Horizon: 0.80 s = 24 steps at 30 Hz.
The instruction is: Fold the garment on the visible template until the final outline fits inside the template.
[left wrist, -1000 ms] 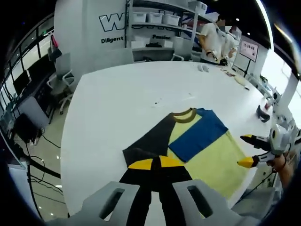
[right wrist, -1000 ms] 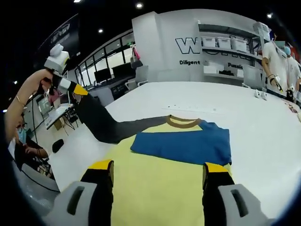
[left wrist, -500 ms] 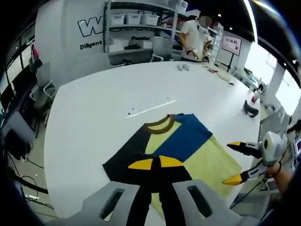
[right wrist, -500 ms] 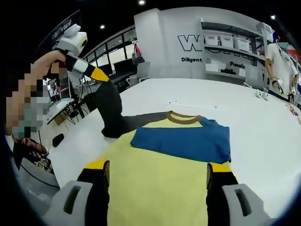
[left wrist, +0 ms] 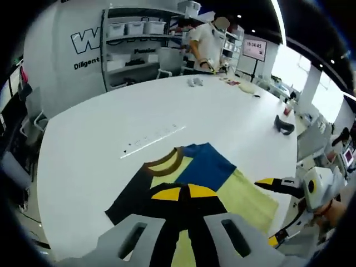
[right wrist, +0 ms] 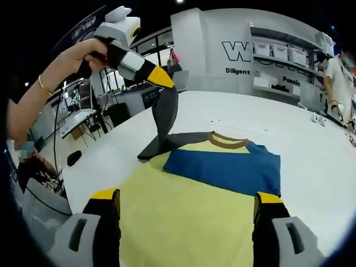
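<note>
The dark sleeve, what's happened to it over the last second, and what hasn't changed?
The left gripper, shut on the dark sleeve, has lifted it and carried it inward toward the shirt. The blue sleeve stays folded across the yellow body; the right gripper stays open above it.

Yellow T-shirt (right wrist: pixel 183 211) flat on white table (right wrist: pixel 311 156), brown collar, blue sleeve folded across chest, dark grey sleeve (right wrist: pixel 164 114) lifted upright, pinched by left tongs (right wrist: pixel 161 78).

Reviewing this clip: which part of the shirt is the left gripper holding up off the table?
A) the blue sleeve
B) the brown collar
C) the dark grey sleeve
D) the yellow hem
C: in the right gripper view the left gripper pinches the dark grey sleeve, lifted above the table beside the yellow shirt body.
</note>
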Available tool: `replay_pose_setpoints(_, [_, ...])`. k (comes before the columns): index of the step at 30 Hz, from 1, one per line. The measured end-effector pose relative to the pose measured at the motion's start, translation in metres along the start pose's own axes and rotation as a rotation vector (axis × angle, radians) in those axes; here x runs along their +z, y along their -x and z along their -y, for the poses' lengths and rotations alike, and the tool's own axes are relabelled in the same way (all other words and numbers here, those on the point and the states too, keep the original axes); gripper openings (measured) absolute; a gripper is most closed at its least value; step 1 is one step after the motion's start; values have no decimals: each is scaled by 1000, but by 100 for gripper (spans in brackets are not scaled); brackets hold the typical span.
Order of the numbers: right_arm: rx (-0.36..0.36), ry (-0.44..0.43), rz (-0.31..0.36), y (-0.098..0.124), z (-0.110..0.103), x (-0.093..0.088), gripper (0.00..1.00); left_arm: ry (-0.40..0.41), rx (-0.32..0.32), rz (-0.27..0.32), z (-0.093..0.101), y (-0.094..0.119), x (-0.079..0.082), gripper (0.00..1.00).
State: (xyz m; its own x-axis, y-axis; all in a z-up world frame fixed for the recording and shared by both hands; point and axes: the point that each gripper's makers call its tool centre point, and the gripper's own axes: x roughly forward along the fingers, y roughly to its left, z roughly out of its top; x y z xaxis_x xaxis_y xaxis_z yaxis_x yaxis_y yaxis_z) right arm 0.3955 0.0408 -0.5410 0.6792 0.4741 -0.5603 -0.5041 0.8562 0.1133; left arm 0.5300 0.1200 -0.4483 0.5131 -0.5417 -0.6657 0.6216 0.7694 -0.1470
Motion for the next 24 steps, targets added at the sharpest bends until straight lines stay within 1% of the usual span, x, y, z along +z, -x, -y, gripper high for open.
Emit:
replay_pose_setpoints(2, [-1,9,-9,0,0,-3,99,-4,-20,15,8,-5,8,2])
replay_pose_setpoints(4, [-1,8,-14,0,0,-6,99,-26,-39,34,18,-9,19,2])
replay_pose_setpoints(5, [-2,7,-18,1,1,-8,99,-27,-41,35,19,-9,20,2])
replay_pose_setpoints(7, [-8,8,-23,2,3,-11,99,-41,-61,44,30,-14,30,2])
replay_pose_setpoints(9, [-10,7,-23,3,5,-12,99,-42,-77,37,37,-20,33,2])
replay_pose_setpoints(11, [-18,6,-22,4,8,-13,99,-43,-83,23,41,-25,33,2])
replay_pose_setpoints(14, [-26,4,-30,5,12,-16,99,-47,-71,3,43,-38,29,2])
replay_pose_setpoints(21, [-34,-3,-54,4,18,-25,99,-32,-111,-39,61,-67,15,2])
replay_pose_setpoints(24, [-38,-10,-58,3,21,-26,99,-19,-124,-40,65,-81,13,2])
